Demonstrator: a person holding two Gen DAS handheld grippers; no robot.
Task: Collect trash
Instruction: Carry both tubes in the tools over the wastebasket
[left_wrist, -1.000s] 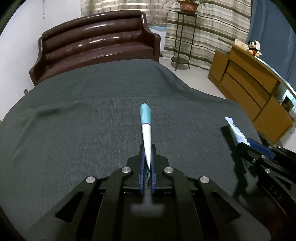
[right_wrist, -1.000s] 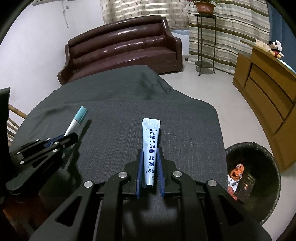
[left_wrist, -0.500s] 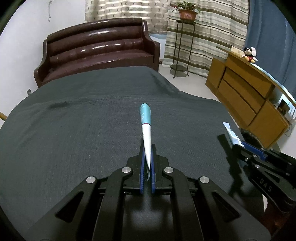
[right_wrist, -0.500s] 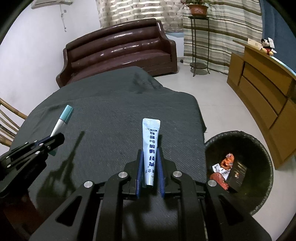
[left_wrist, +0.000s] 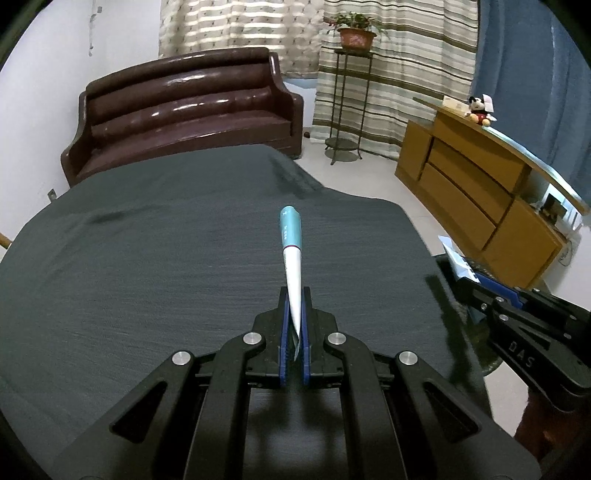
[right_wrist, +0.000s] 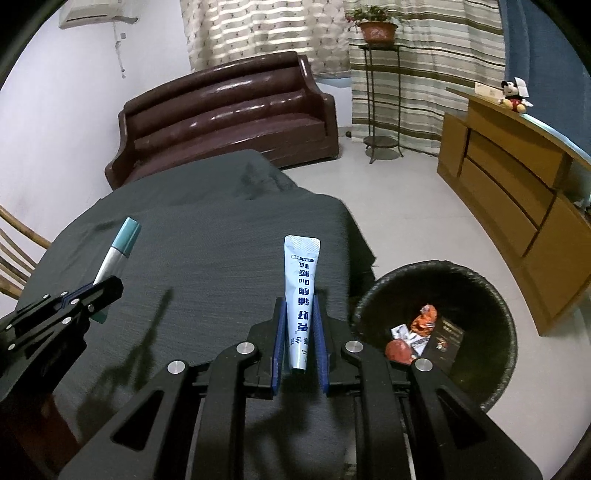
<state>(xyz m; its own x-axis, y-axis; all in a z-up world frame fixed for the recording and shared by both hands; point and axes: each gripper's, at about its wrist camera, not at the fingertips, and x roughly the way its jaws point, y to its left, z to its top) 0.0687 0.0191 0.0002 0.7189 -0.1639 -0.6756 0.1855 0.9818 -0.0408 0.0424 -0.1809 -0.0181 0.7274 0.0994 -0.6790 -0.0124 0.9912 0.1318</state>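
My left gripper (left_wrist: 294, 299) is shut on a white tube with a teal cap (left_wrist: 290, 251), held above the dark grey table cloth (left_wrist: 147, 258). It also shows in the right wrist view (right_wrist: 114, 258) at the left. My right gripper (right_wrist: 300, 310) is shut on a white tube with blue print (right_wrist: 301, 291), over the table's right edge. A black trash bin (right_wrist: 491, 295) stands on the floor just right of it, with several wrappers (right_wrist: 417, 332) inside. The right gripper (left_wrist: 476, 280) shows at the right of the left wrist view.
A brown leather sofa (left_wrist: 184, 110) stands behind the table. A wooden cabinet (right_wrist: 517, 177) runs along the right wall. A plant stand (right_wrist: 380, 103) stands by the striped curtains. A wooden chair (right_wrist: 14, 258) is at the table's left.
Both grippers have moved to the right with their tubes. The trash bin has come further into the right wrist view and sits closer to the right gripper.
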